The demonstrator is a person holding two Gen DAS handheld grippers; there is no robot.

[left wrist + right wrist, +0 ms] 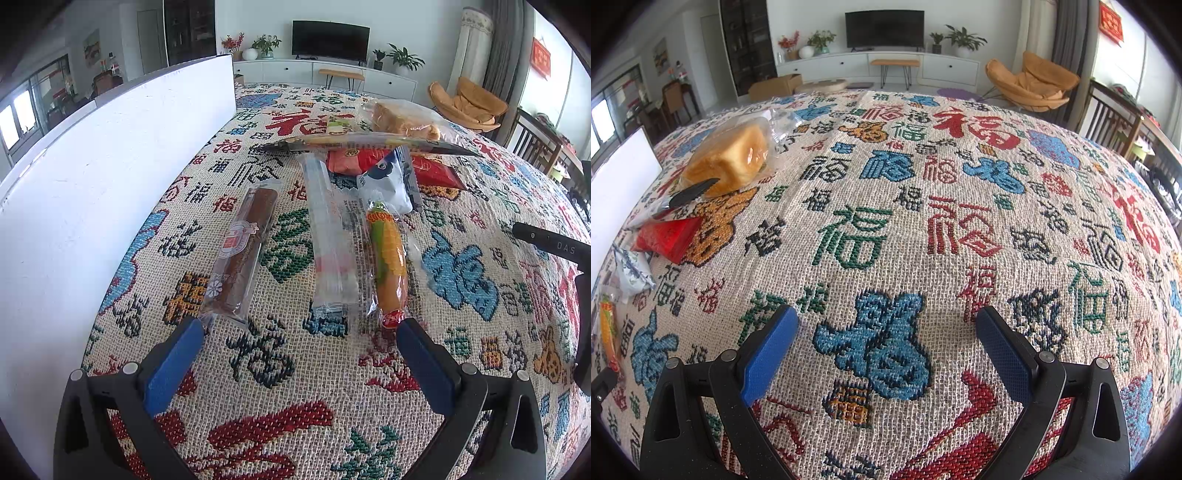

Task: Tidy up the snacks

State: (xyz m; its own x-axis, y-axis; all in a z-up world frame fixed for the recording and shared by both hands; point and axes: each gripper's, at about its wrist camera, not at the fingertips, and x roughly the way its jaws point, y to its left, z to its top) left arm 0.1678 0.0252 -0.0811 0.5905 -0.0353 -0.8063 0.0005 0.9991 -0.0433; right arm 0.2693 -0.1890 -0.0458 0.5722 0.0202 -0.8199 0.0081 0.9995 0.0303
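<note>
In the left wrist view three wrapped snacks lie side by side on the patterned cloth: a brown bar [243, 251], a clear-wrapped stick [328, 243] and a corn-printed sausage [388, 258]. Behind them lie a white-blue packet [388, 181], a red packet [369, 162], a long dark packet [369, 142] and bagged bread [402, 120]. My left gripper [301, 332] is open and empty just in front of the three. My right gripper [886, 321] is open and empty over bare cloth; the bread [731, 158] and red packet [668, 236] lie to its far left.
A white board or box wall [92, 177] stands along the left side of the table. The right gripper's black body [554, 247] shows at the right edge of the left wrist view. Chairs [1115, 122] stand by the table's right side.
</note>
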